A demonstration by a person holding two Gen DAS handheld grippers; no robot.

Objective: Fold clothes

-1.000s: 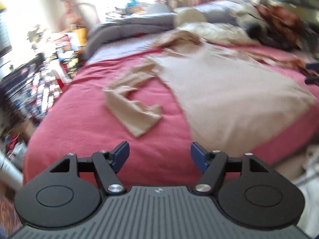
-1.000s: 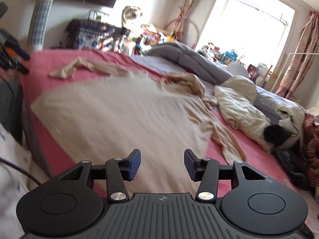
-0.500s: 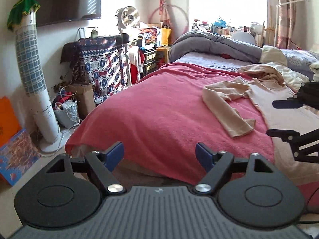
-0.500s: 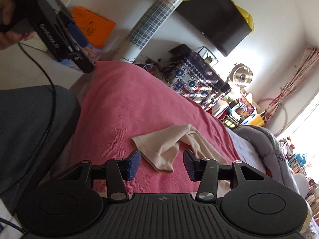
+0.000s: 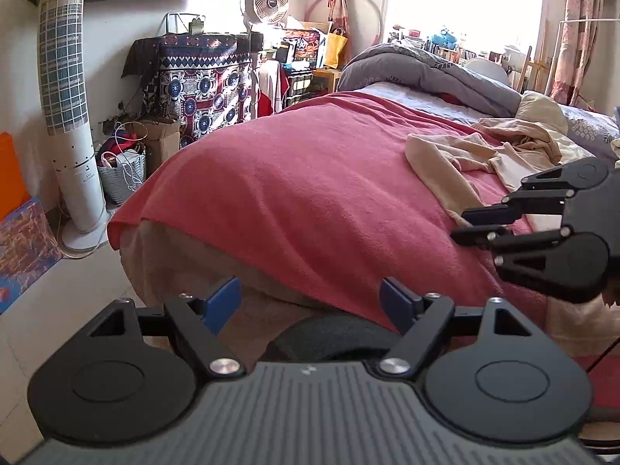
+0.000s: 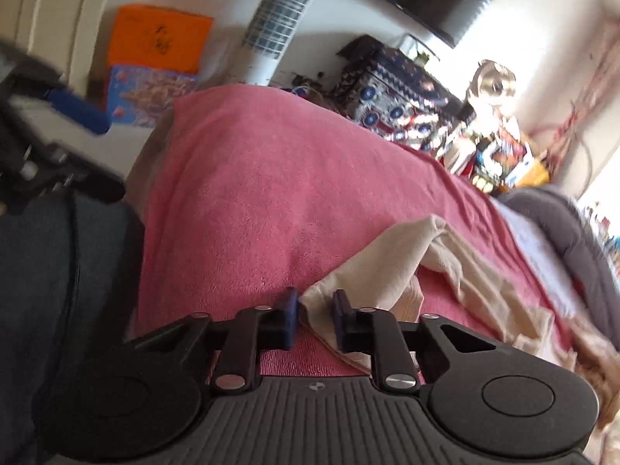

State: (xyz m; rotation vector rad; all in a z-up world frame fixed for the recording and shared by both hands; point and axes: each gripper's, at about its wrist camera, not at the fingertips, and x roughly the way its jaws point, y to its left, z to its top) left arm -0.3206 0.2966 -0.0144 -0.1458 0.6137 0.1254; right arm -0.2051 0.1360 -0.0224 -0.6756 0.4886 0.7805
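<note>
A beige long-sleeved garment (image 5: pixel 457 162) lies on the red blanket (image 5: pixel 310 193) of the bed; its sleeve end (image 6: pixel 372 271) reaches toward the bed's foot. My right gripper (image 6: pixel 316 317) is narrowed around the sleeve's cuff, the cloth between its blue pads (image 6: pixel 288 310), with a small gap still showing. It also shows in the left wrist view (image 5: pixel 476 224) at the sleeve end. My left gripper (image 5: pixel 310 302) is open and empty, off the foot of the bed above the floor.
A white tower fan (image 5: pixel 73 116), a basket (image 5: pixel 120 170), a patterned cabinet (image 5: pixel 201 77) and a desk fan (image 5: pixel 265 0) stand left of the bed. A grey duvet (image 5: pixel 426 73) and pillows lie at the head. My leg (image 6: pixel 46 290) is beside the bed.
Both grippers swung left from the garment's body toward the sleeve. The right gripper moved down onto the cuff and its jaws narrowed around it. The left gripper backed off the bed's foot.
</note>
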